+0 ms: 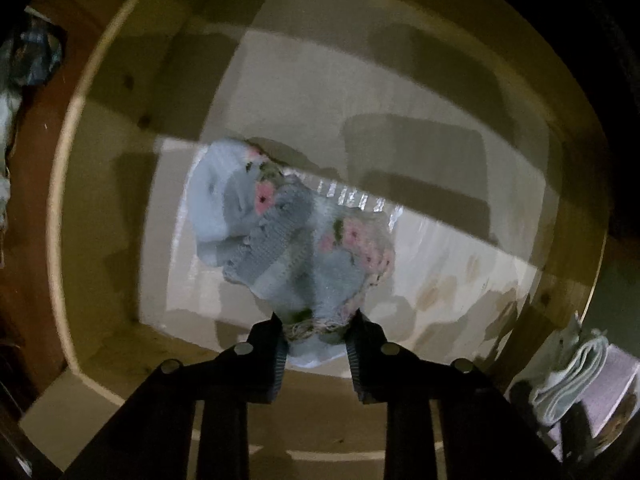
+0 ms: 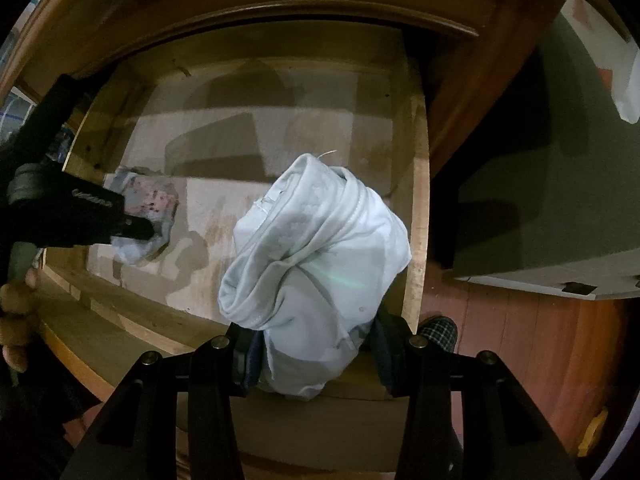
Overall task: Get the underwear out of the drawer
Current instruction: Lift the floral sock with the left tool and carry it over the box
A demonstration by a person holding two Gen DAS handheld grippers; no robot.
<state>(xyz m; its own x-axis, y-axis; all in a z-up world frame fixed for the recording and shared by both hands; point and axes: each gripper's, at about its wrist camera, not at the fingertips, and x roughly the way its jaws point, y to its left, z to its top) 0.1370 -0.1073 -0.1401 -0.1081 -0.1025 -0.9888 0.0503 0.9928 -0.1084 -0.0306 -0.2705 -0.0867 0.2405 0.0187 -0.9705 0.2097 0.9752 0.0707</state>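
Observation:
A wooden drawer lies open below me, its pale bottom lined with paper. My left gripper points down into it and is shut on the edge of a light blue underwear with pink flowers, which hangs from the pads over the drawer bottom. The right wrist view shows that same floral underwear at the left gripper, with a hand holding the tool. My right gripper is shut on a bunched pale blue-white underwear, held above the drawer's right side wall.
The dresser frame curves over the drawer's back. A grey-green block stands to the right on a reddish wooden floor. A foot in a checked slipper is beside the drawer. Crumpled clothes lie at the left.

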